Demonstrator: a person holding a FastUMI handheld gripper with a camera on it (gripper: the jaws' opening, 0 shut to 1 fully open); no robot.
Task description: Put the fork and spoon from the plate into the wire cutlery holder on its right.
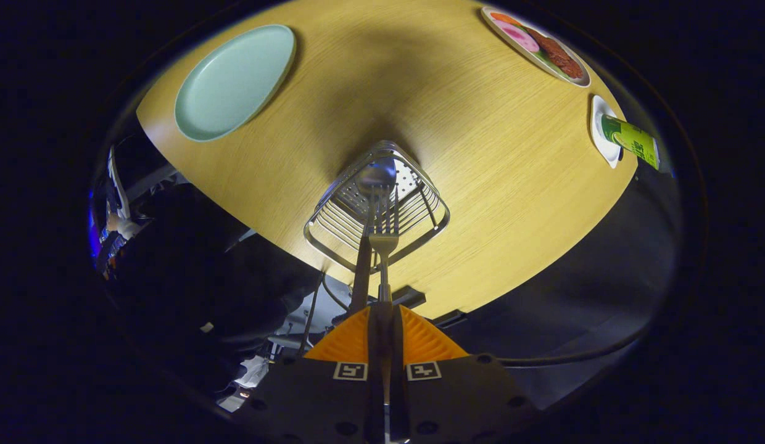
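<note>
Fork (383,231) first: the slim metal fork is pinched by its handle between the jaws of the gripper (382,320), which are pressed nearly together on it, and it points tines-down straight over the square silver wire cutlery holder (377,206). Holding it by the handle end makes sense, since the tines lead into the basket and the jaws stay clear of the wire rim.

The shiny metal spoon (375,177) already sits in the holder, bowl end down near the perforated bottom as far as I can tell, its handle sloping up out of the rim right beside the fork. So I'd guess half the job is done and this is the drop for the second piece.

The pale green oval plate (234,80) that the cutlery came off lies bare, well apart from the holder across the round light-wood bench (481,185). On the other side there's a white plate with colourful food (537,44) and a green can lying on a small white dish (629,140), both far from the action.

The holder sits close to the bench's near rim, so lowering straight down looks safest. One risk: the tines could snag on the wires or knock the spoon handle, so I'd ease down a bit before letting go.
</note>
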